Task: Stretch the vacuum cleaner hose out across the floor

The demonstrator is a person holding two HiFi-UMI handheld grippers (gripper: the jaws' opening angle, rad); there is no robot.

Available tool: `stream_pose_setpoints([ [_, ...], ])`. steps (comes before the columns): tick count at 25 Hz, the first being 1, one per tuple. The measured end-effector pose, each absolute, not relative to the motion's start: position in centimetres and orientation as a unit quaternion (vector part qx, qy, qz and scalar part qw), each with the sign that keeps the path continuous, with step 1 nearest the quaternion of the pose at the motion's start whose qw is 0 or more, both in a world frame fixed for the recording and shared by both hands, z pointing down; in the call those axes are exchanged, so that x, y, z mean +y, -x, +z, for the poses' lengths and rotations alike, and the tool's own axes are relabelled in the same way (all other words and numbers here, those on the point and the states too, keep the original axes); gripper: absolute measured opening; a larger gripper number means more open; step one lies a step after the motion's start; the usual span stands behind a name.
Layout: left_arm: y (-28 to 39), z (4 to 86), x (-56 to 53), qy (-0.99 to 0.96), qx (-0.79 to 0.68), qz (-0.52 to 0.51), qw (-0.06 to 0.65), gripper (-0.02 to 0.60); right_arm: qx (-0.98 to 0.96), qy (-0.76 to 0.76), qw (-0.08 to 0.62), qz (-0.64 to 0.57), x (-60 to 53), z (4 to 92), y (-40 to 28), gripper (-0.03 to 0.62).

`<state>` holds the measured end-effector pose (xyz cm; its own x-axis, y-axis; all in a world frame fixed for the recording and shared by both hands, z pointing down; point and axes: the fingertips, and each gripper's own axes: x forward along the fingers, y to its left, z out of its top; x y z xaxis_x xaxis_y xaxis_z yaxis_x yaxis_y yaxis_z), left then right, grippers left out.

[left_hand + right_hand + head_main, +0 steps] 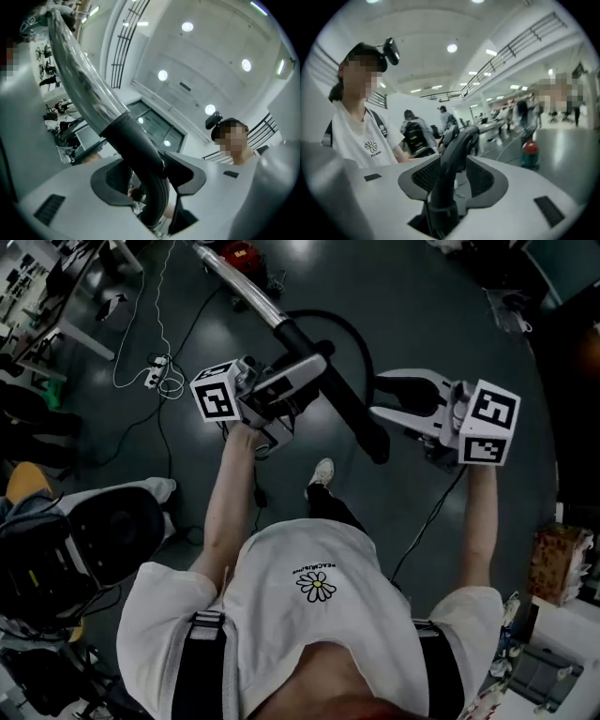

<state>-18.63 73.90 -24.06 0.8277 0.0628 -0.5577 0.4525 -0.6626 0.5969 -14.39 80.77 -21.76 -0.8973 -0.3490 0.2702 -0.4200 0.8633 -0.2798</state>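
Note:
The vacuum wand is held up off the floor: a metal tube runs down into a black handle, and a black hose arcs away behind it. My left gripper is shut on the handle's upper part; in the left gripper view the handle fills the space between the pads. My right gripper stands open around the handle's lower end. In the right gripper view the handle runs up the middle with a gap to each pad. The red vacuum body sits on the floor at the top.
A black office chair stands at the left. A power strip with white cables lies on the dark floor at upper left. A thin black cable trails under my right arm. Boxes are at the right edge. Other people are seated nearby.

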Motion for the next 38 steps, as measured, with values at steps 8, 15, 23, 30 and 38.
stream_pose_setpoints([
  [8,27.3,-19.8,91.4,-0.925,0.154,-0.062,0.340,0.209,-0.951,-0.098,0.079,0.284,96.6,-14.1,33.2,0.173],
  [15,29.0,-21.6,101.8,-0.936,0.120,-0.050,0.327,0.226,-0.960,-0.101,0.036,0.257,107.1,-15.8,39.7,0.166],
  [23,28.7,-23.1,117.5,-0.941,0.109,0.003,0.320,0.230,-0.968,-0.098,-0.012,0.231,122.5,-18.3,39.9,0.163],
  [30,34.3,-24.4,126.0,-0.928,0.108,-0.003,0.358,0.230,-0.974,-0.088,-0.022,0.207,131.6,-19.9,45.6,0.164],
  [38,41.9,-26.1,134.6,-0.917,0.132,-0.008,0.376,0.230,-0.974,-0.105,-0.034,0.197,140.0,-21.6,53.2,0.164],
])
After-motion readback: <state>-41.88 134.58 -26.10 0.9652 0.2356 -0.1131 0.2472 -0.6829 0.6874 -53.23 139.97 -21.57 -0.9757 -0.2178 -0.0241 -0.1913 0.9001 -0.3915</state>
